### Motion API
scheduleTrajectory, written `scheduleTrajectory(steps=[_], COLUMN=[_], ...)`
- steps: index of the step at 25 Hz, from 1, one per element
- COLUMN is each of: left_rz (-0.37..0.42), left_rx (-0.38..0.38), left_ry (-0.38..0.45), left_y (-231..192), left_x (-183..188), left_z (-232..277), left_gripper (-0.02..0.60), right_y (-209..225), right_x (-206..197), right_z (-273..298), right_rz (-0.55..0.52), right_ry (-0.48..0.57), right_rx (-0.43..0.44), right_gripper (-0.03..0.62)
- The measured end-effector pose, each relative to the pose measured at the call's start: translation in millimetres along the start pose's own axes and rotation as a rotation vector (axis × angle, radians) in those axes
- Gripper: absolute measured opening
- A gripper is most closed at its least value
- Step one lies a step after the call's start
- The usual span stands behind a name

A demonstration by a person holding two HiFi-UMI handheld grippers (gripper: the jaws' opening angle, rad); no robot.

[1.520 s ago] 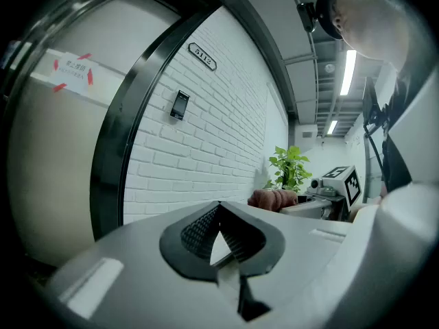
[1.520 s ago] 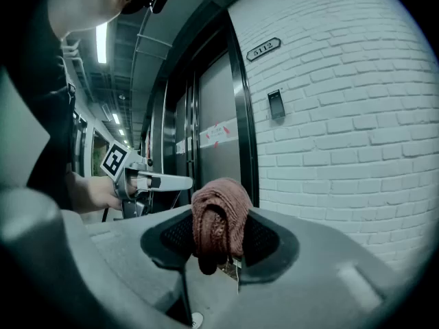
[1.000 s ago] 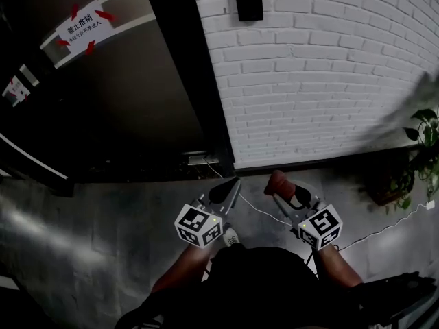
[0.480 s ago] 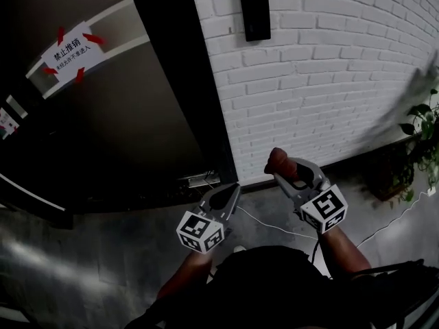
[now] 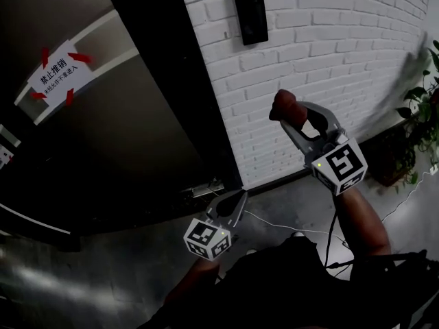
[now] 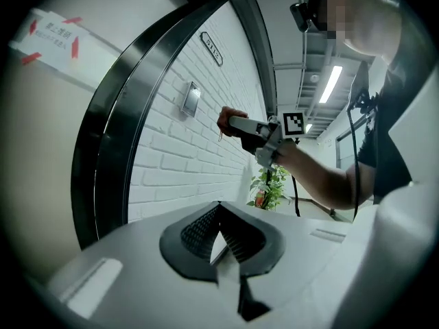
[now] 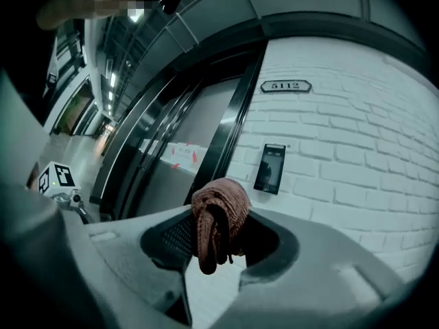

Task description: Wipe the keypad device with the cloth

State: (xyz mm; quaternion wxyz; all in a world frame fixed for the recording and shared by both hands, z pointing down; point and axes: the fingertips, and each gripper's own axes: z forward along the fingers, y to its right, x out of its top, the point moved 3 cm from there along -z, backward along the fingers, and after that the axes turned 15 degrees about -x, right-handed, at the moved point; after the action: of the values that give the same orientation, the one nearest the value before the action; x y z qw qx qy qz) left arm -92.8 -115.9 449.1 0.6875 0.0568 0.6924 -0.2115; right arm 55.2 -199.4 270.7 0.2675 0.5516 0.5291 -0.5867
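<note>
Cloth: the brown cloth (image 7: 219,218) is bunched into a small ball. The right gripper (image 7: 217,244) is clenched on it, and one end hangs down.
Keypad: the black keypad (image 5: 250,16) sits high on the white brick wall (image 5: 322,40). In the head view it is at about 11 o'clock from the cloth, and the cloth is not touching it.
Left gripper: the left gripper (image 5: 237,199) is low, at about 7 o'clock from the right one. Its jaws are pressed together with nothing in them.
Risk, hard tips: the cloth ball is small, so the gripper's hard tips might bump or scratch the keypad.
Risk, slipping: rubbing could tug the cloth loose, and it might drop to the floor.
Risk, missing: a push that goes wide would rub the rough bricks, and the cloth could snag.
Risk, keys: pushing too hard might press the buttons.
</note>
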Motion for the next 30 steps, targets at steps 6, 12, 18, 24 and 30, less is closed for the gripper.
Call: scheduleTrajectory(steps=[6,12,18,24,30], left_rz=[0.009,0.0,-0.022,-0.032,-0.026], left_rx=[0.043,0.115,0.156,0.244,0.302], left_ry=[0.024,0.052,0.055,0.064,0.058], left_y=[-10.6,-25.4,-32.7,-37.0,-42.4], left_x=[9.4,16.7,10.1,9.2,10.4], left_z=[0.2,10.5,37.5,29.3,13.5], left_gripper=[0.017,0.017,0.017,0.017,0.017], right_y=[37.5,70.5,93.2,101.7,100.6], right_x=[53.0,99.9,121.0,131.2,133.8], right_z=[56.0,112.9,156.5,189.2,203.7], right_rz=[-0.16,-0.255,-0.225,-0.216,-0.185], right_ry=[0.105,0.192,0.22,0.232,0.253], right_rx=[-0.035,-0.081,-0.087,-0.111,-0.125], right_gripper=[0.146,0.146,0.146,0.146,0.146])
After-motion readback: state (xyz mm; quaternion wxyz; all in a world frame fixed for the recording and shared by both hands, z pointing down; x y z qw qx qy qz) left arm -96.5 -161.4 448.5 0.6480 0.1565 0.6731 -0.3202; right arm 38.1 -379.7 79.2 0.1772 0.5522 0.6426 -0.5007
